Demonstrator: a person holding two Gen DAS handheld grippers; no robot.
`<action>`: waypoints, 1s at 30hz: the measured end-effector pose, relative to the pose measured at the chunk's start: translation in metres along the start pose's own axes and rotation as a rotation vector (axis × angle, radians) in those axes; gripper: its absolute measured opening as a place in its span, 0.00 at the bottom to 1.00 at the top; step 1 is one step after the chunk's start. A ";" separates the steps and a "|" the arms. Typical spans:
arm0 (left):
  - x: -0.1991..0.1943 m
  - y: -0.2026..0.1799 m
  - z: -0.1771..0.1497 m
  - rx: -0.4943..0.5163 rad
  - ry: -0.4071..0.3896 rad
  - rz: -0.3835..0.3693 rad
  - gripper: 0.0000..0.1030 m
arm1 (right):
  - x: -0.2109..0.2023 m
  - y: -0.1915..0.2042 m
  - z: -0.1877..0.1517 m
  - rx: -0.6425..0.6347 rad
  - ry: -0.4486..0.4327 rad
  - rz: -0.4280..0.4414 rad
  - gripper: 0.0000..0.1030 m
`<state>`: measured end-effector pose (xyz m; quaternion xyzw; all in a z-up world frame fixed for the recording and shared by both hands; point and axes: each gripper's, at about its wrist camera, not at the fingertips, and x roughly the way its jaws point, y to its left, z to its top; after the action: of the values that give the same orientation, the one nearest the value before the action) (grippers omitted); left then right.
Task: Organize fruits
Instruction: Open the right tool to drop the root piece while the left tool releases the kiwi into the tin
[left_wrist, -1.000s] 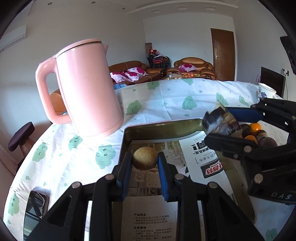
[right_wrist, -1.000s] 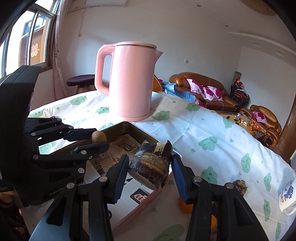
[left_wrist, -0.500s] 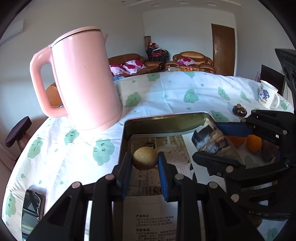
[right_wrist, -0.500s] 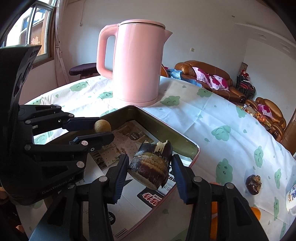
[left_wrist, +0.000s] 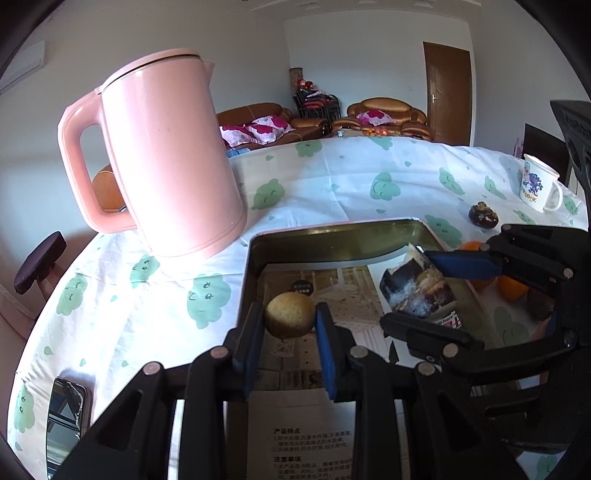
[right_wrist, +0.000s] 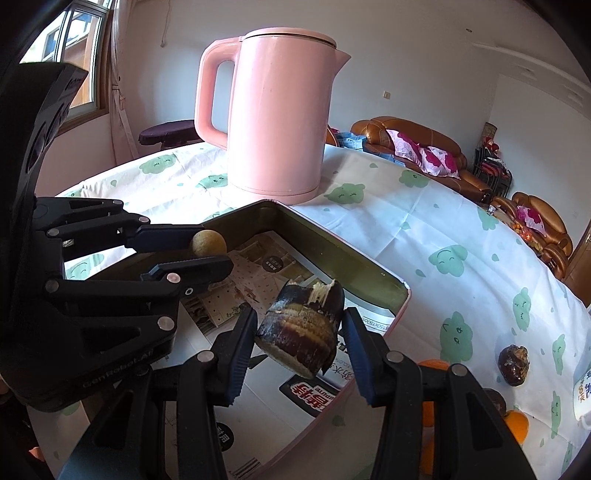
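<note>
Round fruit (left_wrist: 290, 315) clamped in left hand-held gripper (left_wrist: 289, 321).

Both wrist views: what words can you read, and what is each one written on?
"GenRobot.AI": on the body of the left hand-held gripper.
"产品特点" and "注意事项": headings on the paper sheet; the small lines under them are too small to read.
"HK": on the mug.
Red label: upside down, too blurred to read.

The right gripper (left_wrist: 436, 291) body hides most of the oranges (left_wrist: 511, 286). The mug (right_wrist: 583, 395) is cut off by the frame edge. Print on the tray (left_wrist: 332, 240) liner is too small to read.
</note>
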<state>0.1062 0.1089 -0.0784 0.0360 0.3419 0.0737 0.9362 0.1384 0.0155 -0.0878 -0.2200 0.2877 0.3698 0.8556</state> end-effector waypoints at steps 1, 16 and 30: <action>0.000 0.000 0.000 0.000 -0.002 0.003 0.28 | 0.000 0.000 0.000 0.000 -0.001 -0.001 0.49; -0.012 0.001 -0.004 -0.012 -0.027 0.014 0.44 | -0.013 -0.001 -0.005 -0.010 -0.037 -0.080 0.60; -0.038 -0.004 -0.004 -0.021 -0.098 0.026 0.78 | -0.043 -0.015 -0.013 0.051 -0.082 -0.114 0.66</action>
<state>0.0754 0.0992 -0.0574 0.0343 0.2943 0.0878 0.9511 0.1216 -0.0229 -0.0668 -0.1989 0.2488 0.3218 0.8916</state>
